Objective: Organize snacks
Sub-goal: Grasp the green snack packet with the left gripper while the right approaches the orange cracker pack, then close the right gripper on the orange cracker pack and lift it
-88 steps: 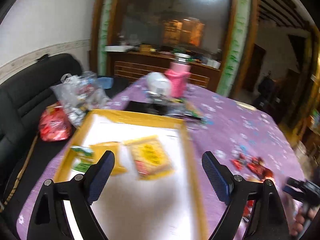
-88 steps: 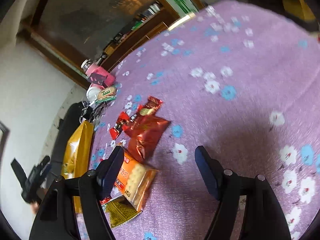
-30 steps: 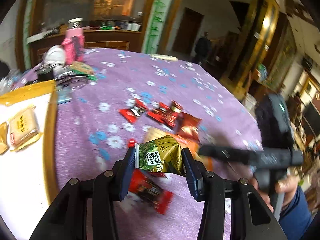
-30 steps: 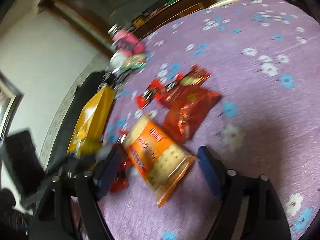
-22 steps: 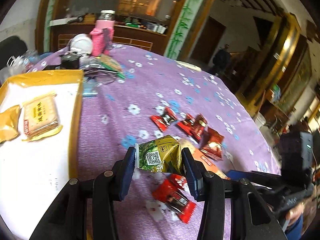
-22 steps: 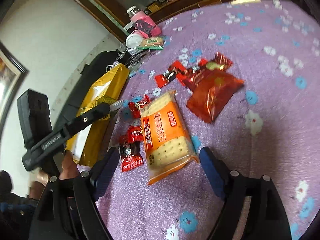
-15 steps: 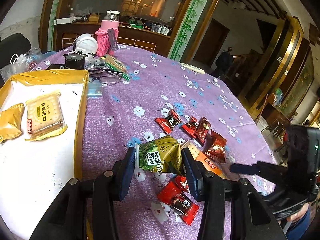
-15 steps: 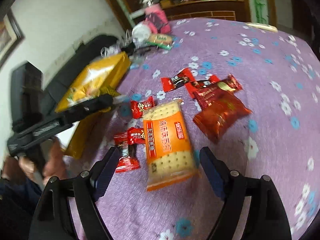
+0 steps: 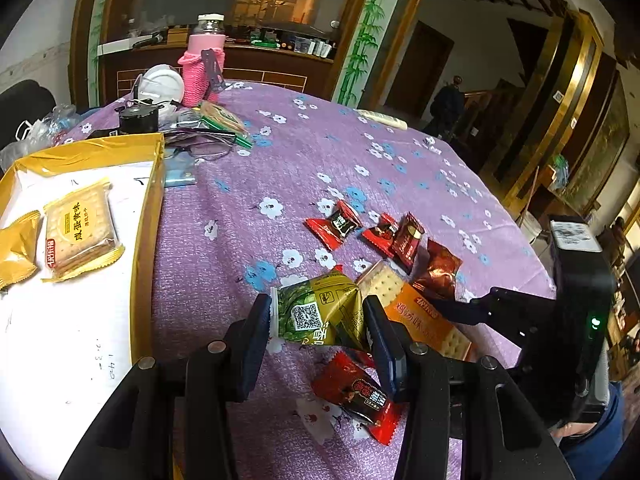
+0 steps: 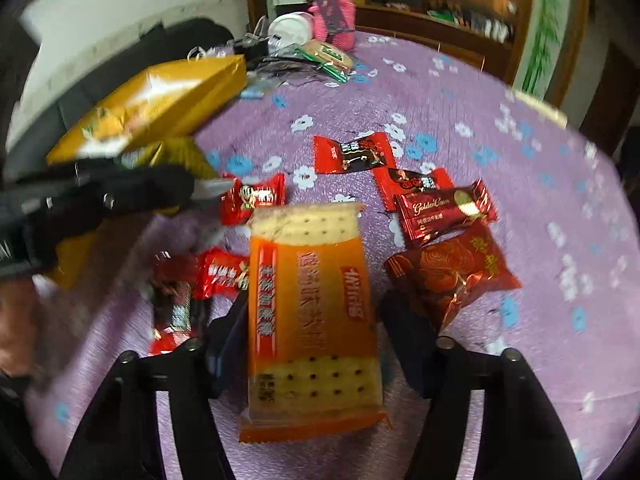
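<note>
Two tongs in play: left tongs and right tongs, both over the purple flowered worktop.
Left tongs state: closed down on a green-and-gold snack packet, which is being carried clear of the worktop, pads pressing its two short ends.
Right tongs state: spread wide, gripping nothing; the fingers are straddling the orange cracker pack, one on each long side. Contact cannot be confirmed, as the frame is blurred.
Cracker pack position: lying flat on the worktop directly between the right fingers, its long axis running straight ahead along them, so closure would be across the narrow width.
Nearer tool: the right tongs are at the pack; the left ones are occupied.
Destination: yellow-rimmed tray lying to the left of the loose snacks, already holding a yellow cracker pack and a yellow pouch.
Left packet relative to tray: hanging just right of the tray's near rim; judged to be heading for a leftward carry.
Remaining loose items: red candies and a dark red pouch lying beside the orange pack, the pouch just beside the right finger.
Risk, as judged: closing could be catching the pouch edge or a neighbouring candy.
Progress, as judged: early; most snacks are lying outside the tray.
</note>
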A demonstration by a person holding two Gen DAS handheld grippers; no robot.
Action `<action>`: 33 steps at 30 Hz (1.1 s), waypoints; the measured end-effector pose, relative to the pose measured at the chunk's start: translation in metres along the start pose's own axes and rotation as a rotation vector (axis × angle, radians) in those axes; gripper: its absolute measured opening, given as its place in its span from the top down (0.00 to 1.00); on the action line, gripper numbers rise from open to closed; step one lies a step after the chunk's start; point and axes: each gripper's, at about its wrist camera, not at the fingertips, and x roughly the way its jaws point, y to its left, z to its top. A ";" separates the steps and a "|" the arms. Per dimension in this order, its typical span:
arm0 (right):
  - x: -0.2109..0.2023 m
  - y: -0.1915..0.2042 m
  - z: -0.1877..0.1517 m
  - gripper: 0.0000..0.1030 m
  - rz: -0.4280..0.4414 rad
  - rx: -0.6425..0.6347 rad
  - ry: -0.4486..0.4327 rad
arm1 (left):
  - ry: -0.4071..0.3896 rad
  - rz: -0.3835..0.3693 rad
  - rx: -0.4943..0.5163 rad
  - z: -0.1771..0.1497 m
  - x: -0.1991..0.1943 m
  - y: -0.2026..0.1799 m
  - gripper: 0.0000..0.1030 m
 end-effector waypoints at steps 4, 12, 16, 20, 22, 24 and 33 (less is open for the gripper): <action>-0.003 -0.012 -0.002 0.47 -0.010 0.047 -0.008 | 0.003 0.007 0.008 -0.001 0.001 -0.001 0.52; -0.001 -0.011 -0.001 0.47 -0.041 0.073 -0.010 | 0.003 0.015 0.020 -0.002 0.002 -0.002 0.52; 0.000 -0.010 -0.001 0.47 -0.053 0.074 -0.016 | 0.000 0.017 0.024 -0.003 0.001 -0.003 0.52; -0.001 -0.010 -0.002 0.47 -0.061 0.078 -0.026 | -0.002 0.024 0.029 -0.003 0.001 -0.003 0.52; -0.001 -0.010 -0.002 0.47 -0.059 0.081 -0.025 | -0.003 0.025 0.029 -0.003 0.001 -0.004 0.52; -0.001 -0.010 -0.002 0.47 -0.061 0.077 -0.025 | -0.003 0.028 0.029 -0.004 0.000 -0.004 0.52; 0.000 -0.011 -0.004 0.40 -0.051 0.105 -0.033 | -0.001 0.036 0.031 -0.004 0.003 -0.004 0.52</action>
